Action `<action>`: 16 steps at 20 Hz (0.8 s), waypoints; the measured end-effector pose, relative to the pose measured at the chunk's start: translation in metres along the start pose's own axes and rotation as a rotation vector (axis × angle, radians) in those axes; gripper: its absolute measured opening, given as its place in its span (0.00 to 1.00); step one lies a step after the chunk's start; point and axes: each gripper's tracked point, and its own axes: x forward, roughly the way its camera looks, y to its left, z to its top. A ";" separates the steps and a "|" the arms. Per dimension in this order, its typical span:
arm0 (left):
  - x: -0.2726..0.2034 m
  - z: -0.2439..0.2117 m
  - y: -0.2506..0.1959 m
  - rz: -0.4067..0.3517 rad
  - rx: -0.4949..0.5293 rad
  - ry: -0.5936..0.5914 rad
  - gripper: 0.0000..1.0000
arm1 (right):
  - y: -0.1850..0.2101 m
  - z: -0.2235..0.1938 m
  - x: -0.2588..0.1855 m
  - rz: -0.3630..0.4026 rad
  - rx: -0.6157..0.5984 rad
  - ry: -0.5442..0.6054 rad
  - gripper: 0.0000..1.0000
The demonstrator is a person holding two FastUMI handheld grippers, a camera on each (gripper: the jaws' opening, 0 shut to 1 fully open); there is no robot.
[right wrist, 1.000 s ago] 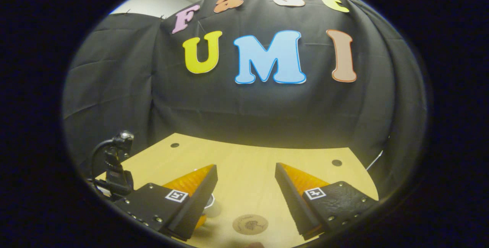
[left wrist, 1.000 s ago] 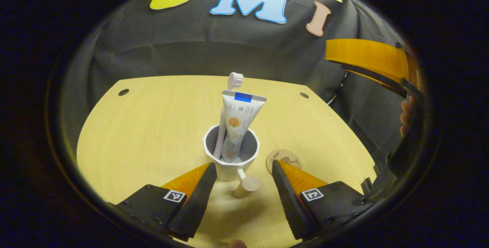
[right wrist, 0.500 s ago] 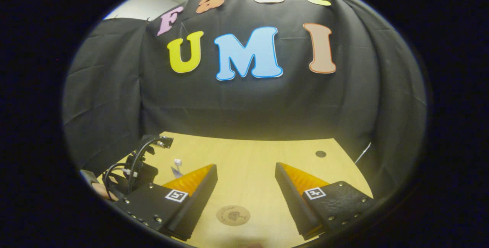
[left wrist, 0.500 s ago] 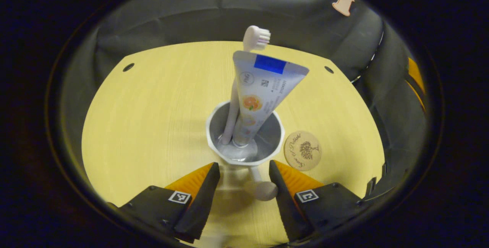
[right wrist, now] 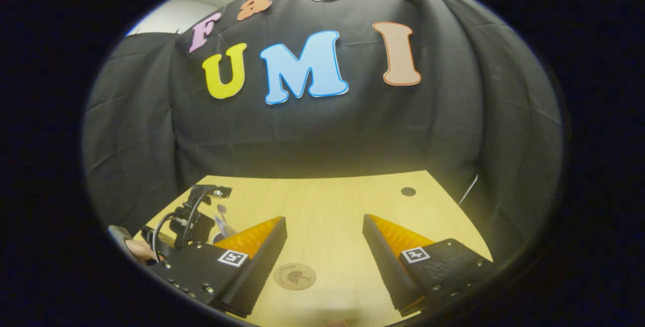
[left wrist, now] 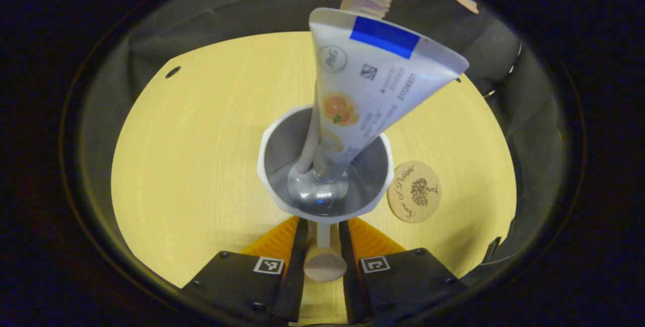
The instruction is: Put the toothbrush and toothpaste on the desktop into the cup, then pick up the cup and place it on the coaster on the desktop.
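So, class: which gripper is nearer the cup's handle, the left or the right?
Left. The left gripper has its fingers on either side of the cup's handle, closed against it. The right gripper hangs open, off to the side, above the coaster.

Left gripper (left wrist: 322,239): black textured finger mounts, square black-and-white marker on each, small screws. Right gripper (right wrist: 325,246): same black mounts, markers, screw rows along edges.
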 end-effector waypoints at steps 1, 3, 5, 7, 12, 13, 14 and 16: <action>0.000 -0.002 0.000 0.005 0.000 -0.004 0.41 | -0.002 -0.001 -0.001 -0.003 0.003 0.003 0.95; 0.000 -0.004 0.003 0.031 0.022 -0.012 0.37 | -0.007 -0.003 -0.003 -0.005 0.005 0.009 0.95; 0.000 -0.003 0.002 0.039 0.039 -0.024 0.34 | -0.009 -0.007 -0.005 -0.003 0.008 0.016 0.95; -0.002 -0.002 0.000 0.041 0.034 -0.037 0.33 | -0.008 -0.007 -0.007 0.005 0.011 0.018 0.95; -0.006 0.000 -0.008 0.037 0.039 -0.093 0.29 | -0.012 -0.010 -0.011 0.011 -0.005 0.020 0.95; -0.007 0.000 -0.011 0.038 0.042 -0.107 0.30 | -0.013 -0.009 -0.012 0.011 -0.005 0.020 0.95; -0.010 0.001 -0.016 0.038 0.052 -0.114 0.30 | -0.014 -0.010 -0.013 0.011 -0.004 0.020 0.95; -0.017 0.002 -0.028 0.029 0.073 -0.130 0.29 | -0.018 -0.010 -0.016 0.009 -0.004 0.017 0.95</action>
